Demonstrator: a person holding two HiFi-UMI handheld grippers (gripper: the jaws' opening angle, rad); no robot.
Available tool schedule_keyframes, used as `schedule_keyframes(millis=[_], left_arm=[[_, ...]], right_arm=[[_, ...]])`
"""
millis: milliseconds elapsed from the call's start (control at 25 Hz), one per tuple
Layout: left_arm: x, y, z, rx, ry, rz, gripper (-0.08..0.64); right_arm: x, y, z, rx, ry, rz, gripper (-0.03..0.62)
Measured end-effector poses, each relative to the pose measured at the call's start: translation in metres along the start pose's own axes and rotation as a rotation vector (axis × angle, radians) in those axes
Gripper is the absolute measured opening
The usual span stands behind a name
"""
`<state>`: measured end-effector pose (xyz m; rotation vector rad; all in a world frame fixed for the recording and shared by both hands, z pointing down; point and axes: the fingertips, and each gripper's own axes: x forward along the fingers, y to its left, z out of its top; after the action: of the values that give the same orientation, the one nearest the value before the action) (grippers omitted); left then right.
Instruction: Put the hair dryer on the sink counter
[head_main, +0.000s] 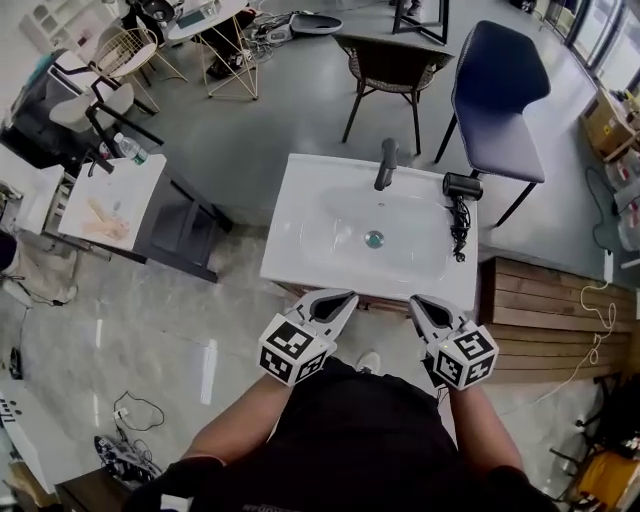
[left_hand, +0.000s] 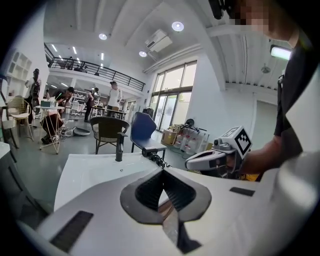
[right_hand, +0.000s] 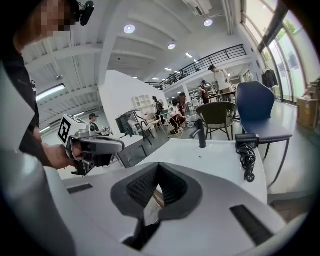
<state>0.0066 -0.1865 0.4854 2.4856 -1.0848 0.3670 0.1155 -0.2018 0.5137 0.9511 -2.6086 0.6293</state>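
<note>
The black hair dryer (head_main: 461, 186) lies on the right rim of the white sink counter (head_main: 300, 235), with its coiled cord (head_main: 460, 232) trailing toward the front edge. It also shows as the hair dryer (right_hand: 246, 142) in the right gripper view and small as the hair dryer (left_hand: 145, 152) in the left one. My left gripper (head_main: 346, 297) and right gripper (head_main: 419, 300) hang side by side just in front of the counter's near edge, close to the person's body. In their own views the left gripper (left_hand: 162, 173) and the right gripper (right_hand: 158, 168) have their jaws together with nothing between them.
A black faucet (head_main: 386, 163) stands at the back of the basin. Behind the counter are a blue chair (head_main: 497, 85) and a dark wicker chair (head_main: 390, 65). A wooden platform (head_main: 550, 310) lies to the right, a small white table (head_main: 110, 200) to the left.
</note>
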Motion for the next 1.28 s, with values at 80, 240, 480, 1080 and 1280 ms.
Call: schedule_keyframes(millis=[80, 240, 480, 1080, 1280], left_arm=[[-0.006, -0.008, -0.002, 0.002, 0.001, 0.013, 0.0], [-0.014, -0.012, -0.002, 0.011, 0.0, 0.027, 0.0], [-0.02, -0.005, 0.01, 0.038, 0.003, -0.012, 0.0], [-0.045, 0.036, 0.007, 0.064, 0.05, -0.075, 0.0], [-0.045, 0.038, 0.007, 0.071, 0.05, -0.097, 0.0]], right_arm=[[-0.009, 0.003, -0.003, -0.005, -0.001, 0.011, 0.003], [-0.02, 0.014, 0.0, -0.006, -0.02, 0.029, 0.003], [-0.015, 0.025, 0.009, 0.075, -0.048, 0.009, 0.003], [0.025, 0.063, 0.017, 0.059, -0.059, -0.064, 0.003], [0.025, 0.064, 0.016, 0.063, -0.066, -0.089, 0.003]])
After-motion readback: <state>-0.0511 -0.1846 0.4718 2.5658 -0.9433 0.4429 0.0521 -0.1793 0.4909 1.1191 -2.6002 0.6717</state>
